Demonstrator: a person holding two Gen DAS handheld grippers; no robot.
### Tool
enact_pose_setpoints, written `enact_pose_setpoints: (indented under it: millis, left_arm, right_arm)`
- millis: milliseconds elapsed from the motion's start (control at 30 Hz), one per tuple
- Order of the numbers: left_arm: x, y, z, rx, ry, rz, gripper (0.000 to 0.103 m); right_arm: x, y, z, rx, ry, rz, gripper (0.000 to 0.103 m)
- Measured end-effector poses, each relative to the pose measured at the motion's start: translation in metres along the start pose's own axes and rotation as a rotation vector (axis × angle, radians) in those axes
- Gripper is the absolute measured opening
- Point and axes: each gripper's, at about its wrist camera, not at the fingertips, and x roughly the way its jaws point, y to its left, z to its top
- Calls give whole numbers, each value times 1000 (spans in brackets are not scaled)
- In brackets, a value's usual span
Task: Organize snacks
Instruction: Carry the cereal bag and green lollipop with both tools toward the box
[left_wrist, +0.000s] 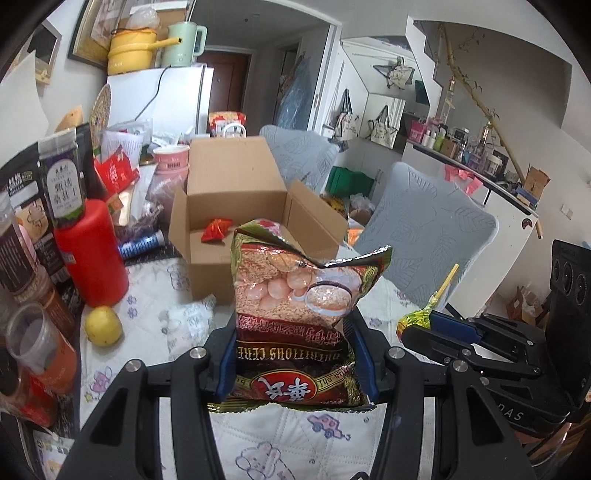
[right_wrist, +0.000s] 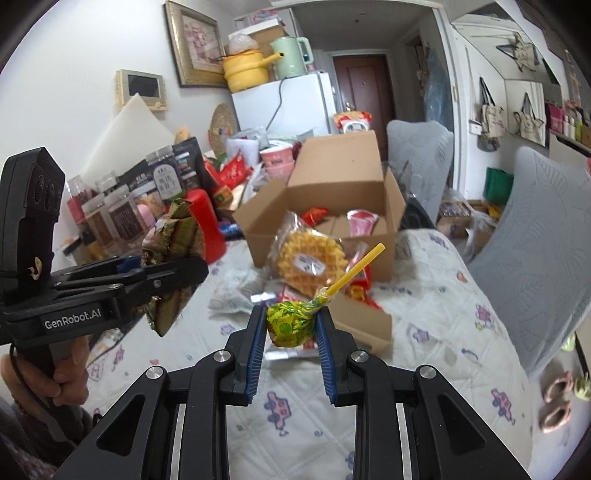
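My left gripper is shut on a red and brown cereal bag, held upside down above the table. The same bag shows side-on in the right wrist view. My right gripper is shut on a lollipop in a green and yellow wrapper, its yellow stick pointing up and right. In the left wrist view that lollipop hangs just right of the bag. An open cardboard box stands beyond both, with a red packet inside. From the right wrist view the box holds several packets.
A wrapped waffle and loose packets lie in front of the box. A red bottle, a lemon and several jars crowd the table's left side. Grey chairs stand along the right. A hand holds the left gripper's handle.
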Motion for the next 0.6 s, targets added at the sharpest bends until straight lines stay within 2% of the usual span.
enact_pose_setpoints:
  millis: [333, 600]
  left_arm:
    - [9, 12, 41, -2, -74, 8, 51]
    - [38, 28, 73, -23, -99, 4, 51]
  right_arm:
    - [14, -2, 46, -26, -54, 15, 27]
    - [42, -11, 83, -42, -75, 15, 27]
